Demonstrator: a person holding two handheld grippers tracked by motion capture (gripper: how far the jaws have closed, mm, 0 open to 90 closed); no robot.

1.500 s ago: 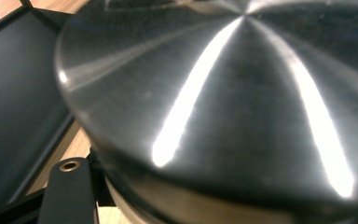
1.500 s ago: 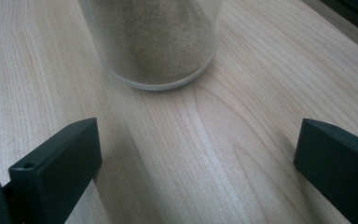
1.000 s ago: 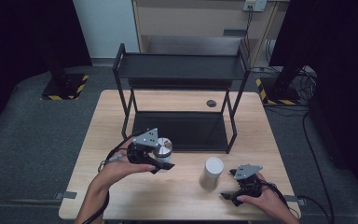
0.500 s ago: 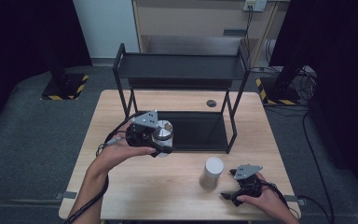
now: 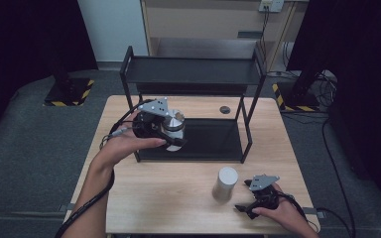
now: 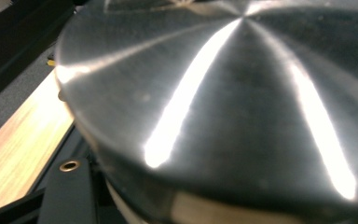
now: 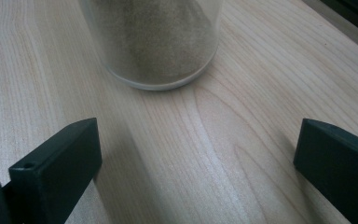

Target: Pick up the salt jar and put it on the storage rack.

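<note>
Nearest you, your right gripper [image 5: 243,209] rests low on the wooden table [image 5: 154,208] at its front right, with its 2 jaws spread wide and nothing between them. Just beyond its tips stands a jar [image 5: 225,183] with a silver lid, upright on the bare wood; in the right gripper view its glass base [image 7: 154,42] shows sandy contents and sits apart from both jaws. Farther in and to the left, your left gripper [image 5: 171,142] is raised above the front edge of the black rack [image 5: 188,74], pinching a 2nd jar [image 5: 174,130] of the same kind, held off the table. In the left gripper view that jar's brushed metal lid [image 6: 223,93] is very close to the lens, so the jaws themselves are hidden there. Beyond it, the rack's lower tray [image 5: 213,139] lies dark, and a small dark disc [image 5: 224,109] sits on the table behind the tray.
</note>
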